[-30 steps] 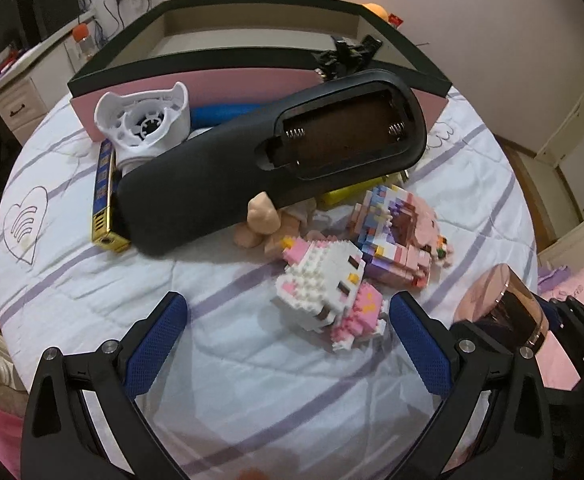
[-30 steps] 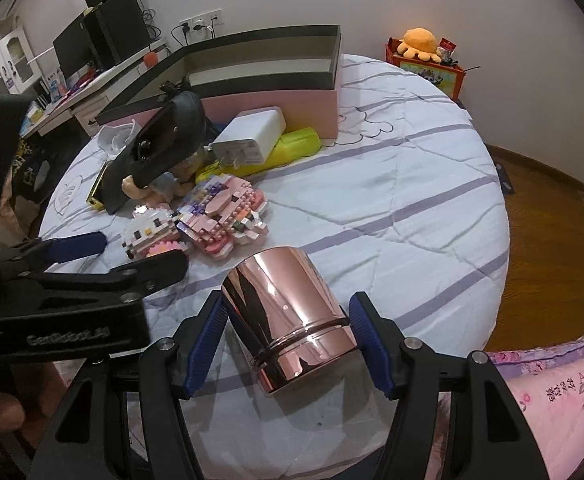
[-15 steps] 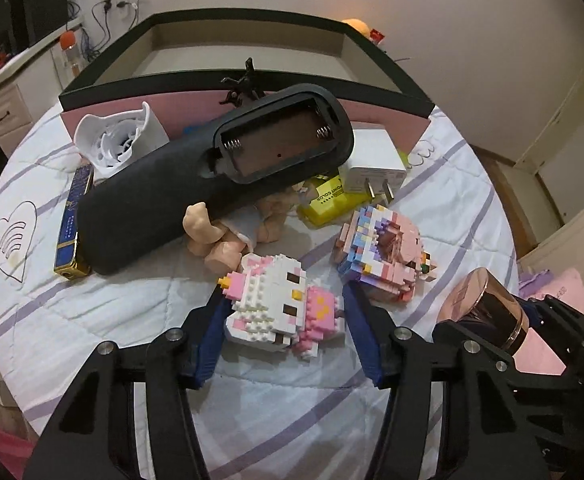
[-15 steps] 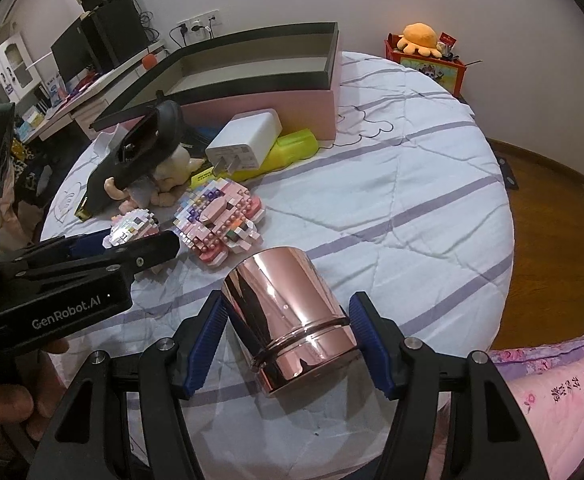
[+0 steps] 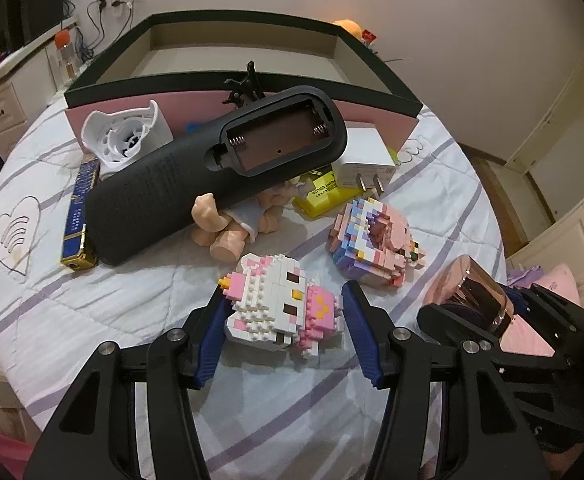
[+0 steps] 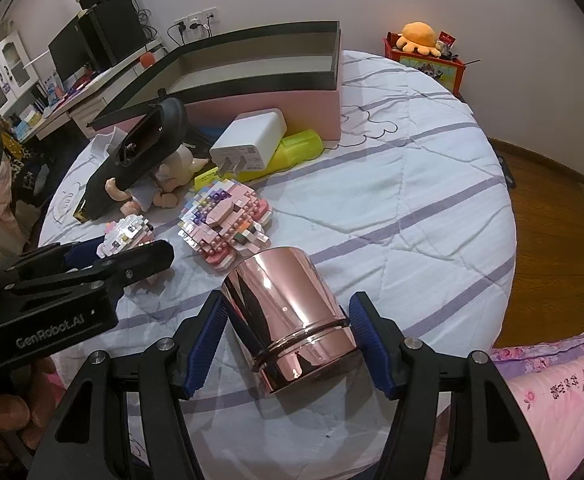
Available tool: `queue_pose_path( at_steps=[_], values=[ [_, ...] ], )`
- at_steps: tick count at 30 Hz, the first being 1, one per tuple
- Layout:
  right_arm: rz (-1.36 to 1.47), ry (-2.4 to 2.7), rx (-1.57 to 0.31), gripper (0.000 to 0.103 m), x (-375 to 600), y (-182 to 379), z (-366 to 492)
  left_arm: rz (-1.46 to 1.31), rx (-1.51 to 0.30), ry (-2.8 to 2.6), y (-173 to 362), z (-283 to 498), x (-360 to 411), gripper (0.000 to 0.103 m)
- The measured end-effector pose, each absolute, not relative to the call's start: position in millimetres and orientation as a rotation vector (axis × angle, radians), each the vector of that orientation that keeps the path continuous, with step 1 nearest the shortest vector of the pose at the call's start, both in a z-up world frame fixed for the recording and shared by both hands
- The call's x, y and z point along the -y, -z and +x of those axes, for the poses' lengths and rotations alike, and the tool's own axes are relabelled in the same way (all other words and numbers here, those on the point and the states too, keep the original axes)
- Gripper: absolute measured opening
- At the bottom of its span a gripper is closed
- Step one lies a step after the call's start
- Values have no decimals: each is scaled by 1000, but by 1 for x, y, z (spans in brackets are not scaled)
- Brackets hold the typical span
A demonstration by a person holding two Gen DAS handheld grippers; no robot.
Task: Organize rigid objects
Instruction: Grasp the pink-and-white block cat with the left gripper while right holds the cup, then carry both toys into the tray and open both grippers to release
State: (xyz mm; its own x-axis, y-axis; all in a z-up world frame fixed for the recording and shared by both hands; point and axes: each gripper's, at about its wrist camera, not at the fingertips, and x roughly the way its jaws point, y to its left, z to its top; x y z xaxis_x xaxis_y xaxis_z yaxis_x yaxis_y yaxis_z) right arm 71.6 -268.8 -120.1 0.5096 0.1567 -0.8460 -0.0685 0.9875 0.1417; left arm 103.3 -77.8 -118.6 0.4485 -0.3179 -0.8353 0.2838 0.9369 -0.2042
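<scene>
A white and pink brick-built cat figure (image 5: 279, 304) lies on the quilted round table, and my left gripper (image 5: 281, 332) is shut on it, blue pads touching both sides. The figure also shows in the right wrist view (image 6: 125, 234). My right gripper (image 6: 285, 340) is shut on a rose-gold metal cup (image 6: 287, 308), which is tilted with its mouth toward the camera. The cup also shows in the left wrist view (image 5: 472, 292). A pink box with a dark rim (image 5: 247, 80) stands open at the back.
A second pastel brick figure (image 5: 376, 240), a black remote with an open battery bay (image 5: 215, 172), a small doll (image 5: 231, 224), a white charger (image 5: 366, 160), a yellow case (image 5: 320, 196), a white plastic part (image 5: 123, 140) and a blue-gold bar (image 5: 79, 208) crowd the space before the box.
My left gripper moved forward around the white and pink brick figure and closed on it. My right gripper kept its hold on the cup with little movement.
</scene>
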Motion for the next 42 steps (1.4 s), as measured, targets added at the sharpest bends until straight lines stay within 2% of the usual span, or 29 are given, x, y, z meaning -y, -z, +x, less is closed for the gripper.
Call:
queue_pose_path(
  at_steps=[11,20,32,37,42],
  values=[
    [108,-171,-1008,65,258,104,73,-51,-989,368,81,91,53,56],
    [92,-216,-939,65,246,65,95,-70,-908,333,37,115,24,56],
    [45,-264,-841,65,232,11,200,-22,-787,267,-14,216,17,56],
    [55,-240,-865,65,235,13,263,6,-806,260,-5,275,30,56],
    [82,-213,-946,65,239,40,316,9,-867,262,21,327,44,56]
  ],
)
